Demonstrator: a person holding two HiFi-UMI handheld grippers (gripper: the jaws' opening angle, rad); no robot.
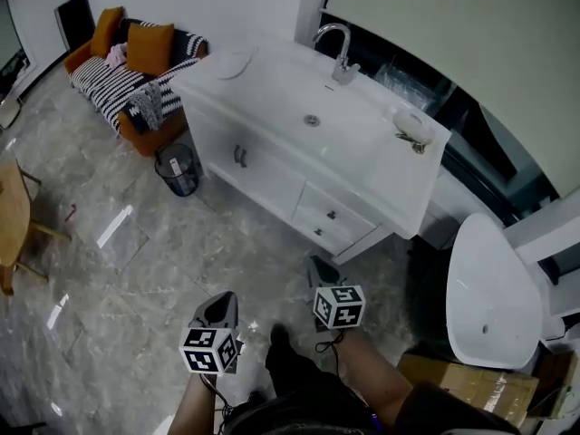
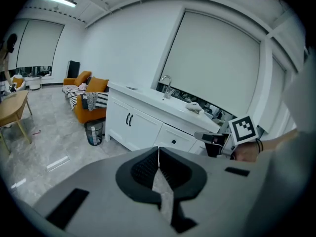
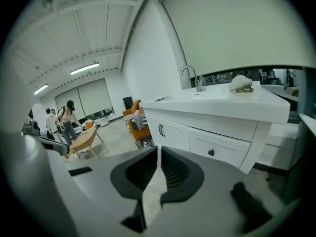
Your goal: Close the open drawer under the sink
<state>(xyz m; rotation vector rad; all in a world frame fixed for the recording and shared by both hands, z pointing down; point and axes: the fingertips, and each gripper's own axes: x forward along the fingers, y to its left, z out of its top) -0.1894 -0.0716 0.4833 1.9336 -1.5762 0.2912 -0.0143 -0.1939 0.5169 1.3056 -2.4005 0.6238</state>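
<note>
**No legible writing in view**

No word, number or brand name can be read in any view. The left gripper (image 1: 220, 299) carries a cube (image 1: 210, 350) faced only with black-and-white square code patterns, without letters or digits. The cube (image 1: 339, 306) on the right gripper (image 1: 317, 265) is the same. A pale label on the waste bin (image 2: 94, 133) is too small to make out.

White drawer (image 1: 330, 214), small dark knob, under the sink (image 1: 313, 119), upright front appears flush with cabinet (image 1: 263, 175), shut.
</note>
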